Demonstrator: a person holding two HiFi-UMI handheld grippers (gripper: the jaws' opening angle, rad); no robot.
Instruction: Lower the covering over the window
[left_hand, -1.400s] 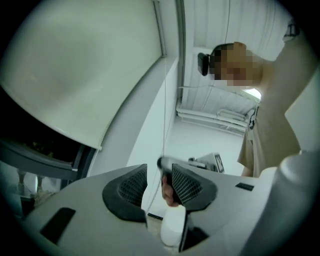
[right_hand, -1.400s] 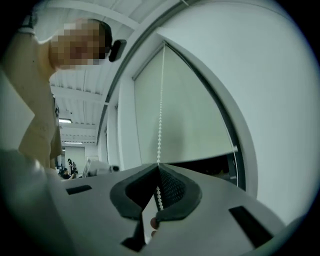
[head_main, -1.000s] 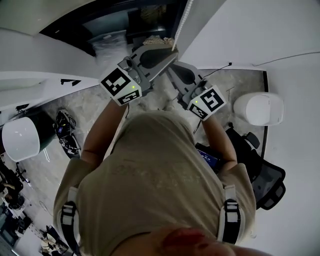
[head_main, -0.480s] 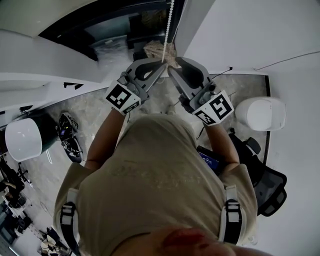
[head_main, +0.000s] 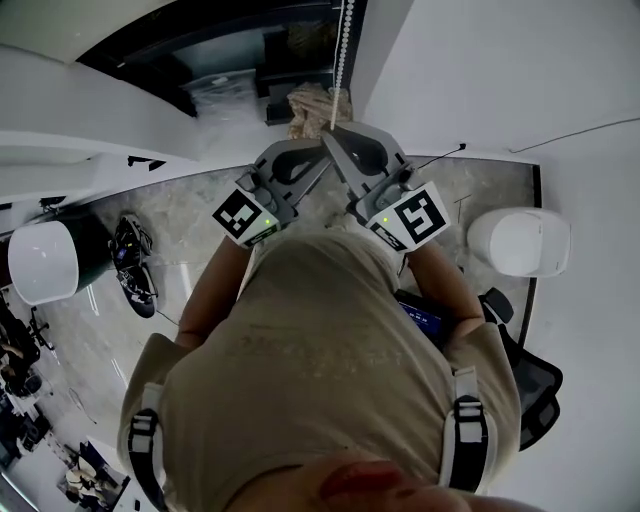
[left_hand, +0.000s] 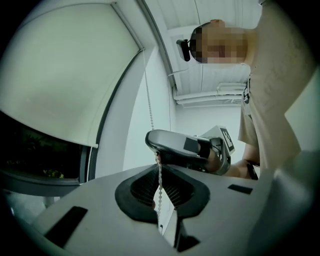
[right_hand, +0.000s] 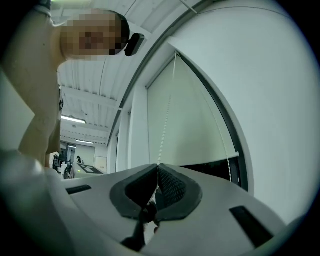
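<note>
A white bead chain (head_main: 345, 45) hangs beside the dark window (head_main: 240, 45). My right gripper (head_main: 333, 133) is shut on the chain (right_hand: 165, 120), which runs up from its tips (right_hand: 158, 165) past the white roller blind (right_hand: 192, 120). Just below it, my left gripper (head_main: 318, 165) is shut on the same chain (left_hand: 160, 187), with the beads caught between its dark pads (left_hand: 142, 187). In the left gripper view the right gripper (left_hand: 157, 152) sits directly above my left jaws. The blind (left_hand: 60, 70) covers the upper part of the window, and dark glass (left_hand: 35, 155) shows below its bottom bar.
A white wall (head_main: 500, 70) stands at the right of the window. On the floor are a white round bin (head_main: 518, 243), another white round object (head_main: 42, 262), a black office chair (head_main: 535, 385) and a dark bundle (head_main: 135, 265). Beige material (head_main: 312, 105) lies below the window.
The left gripper has come down with the chain. The right gripper has risen from below it and now grips the chain above the left one.
</note>
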